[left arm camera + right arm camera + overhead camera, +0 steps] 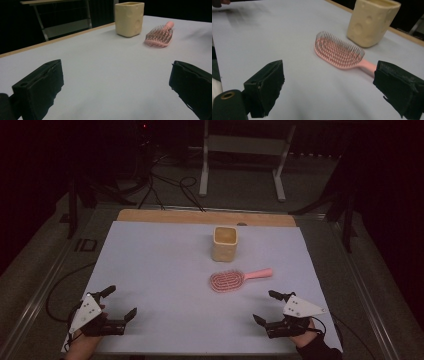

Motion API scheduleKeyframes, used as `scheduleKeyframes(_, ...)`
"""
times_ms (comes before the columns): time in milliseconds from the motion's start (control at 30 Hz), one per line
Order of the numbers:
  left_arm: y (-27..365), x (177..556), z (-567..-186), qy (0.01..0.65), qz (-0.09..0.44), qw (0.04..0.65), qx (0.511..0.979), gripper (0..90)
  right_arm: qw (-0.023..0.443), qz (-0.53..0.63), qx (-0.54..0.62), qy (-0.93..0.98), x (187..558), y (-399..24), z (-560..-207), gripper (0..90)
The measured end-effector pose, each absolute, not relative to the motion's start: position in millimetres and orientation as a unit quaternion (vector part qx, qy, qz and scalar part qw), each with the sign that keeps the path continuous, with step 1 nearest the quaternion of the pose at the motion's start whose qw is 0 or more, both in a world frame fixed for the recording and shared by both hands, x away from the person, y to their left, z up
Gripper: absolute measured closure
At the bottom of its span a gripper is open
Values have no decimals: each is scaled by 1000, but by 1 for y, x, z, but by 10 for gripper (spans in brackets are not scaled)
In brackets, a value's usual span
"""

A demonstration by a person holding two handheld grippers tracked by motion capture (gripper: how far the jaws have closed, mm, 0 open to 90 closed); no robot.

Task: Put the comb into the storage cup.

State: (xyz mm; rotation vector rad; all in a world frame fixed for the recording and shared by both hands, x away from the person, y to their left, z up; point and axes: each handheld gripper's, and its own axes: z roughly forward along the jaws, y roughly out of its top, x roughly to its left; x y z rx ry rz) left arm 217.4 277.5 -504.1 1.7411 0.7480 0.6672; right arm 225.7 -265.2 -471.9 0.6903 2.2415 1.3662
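On the pale worktop (150, 270), the yellow cup (224, 243) stands upright, nothing visible inside. Just nearer me lies the pink hairbrush (235, 279), bristles up. My right hand-held gripper (267, 307) and left hand-held gripper (121, 302) rest spread, empty. A careless grab at the slim handle risks skidding the brush into the cup.

light: dim, surroundings black | shadows: soft, faint | focus: close jaws slightly blurred

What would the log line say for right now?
left hand-held gripper: open, empty | right hand-held gripper: open, nearest pink hairbrush | yellow cup: upright
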Motion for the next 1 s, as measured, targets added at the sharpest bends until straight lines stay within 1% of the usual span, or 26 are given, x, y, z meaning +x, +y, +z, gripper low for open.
scheduleKeyframes(333,277,217,-504,313,278,538,731,0,232,494,237,804,228,-262,-439,92)
scheduleKeyframes(833,277,218,-504,316,280,539,729,0,276,498,225,790,259,-270,-397,96)
scheduleKeyframes(1000,277,217,-503,316,281,535,731,0,281,497,225,790,272,-269,-390,97)
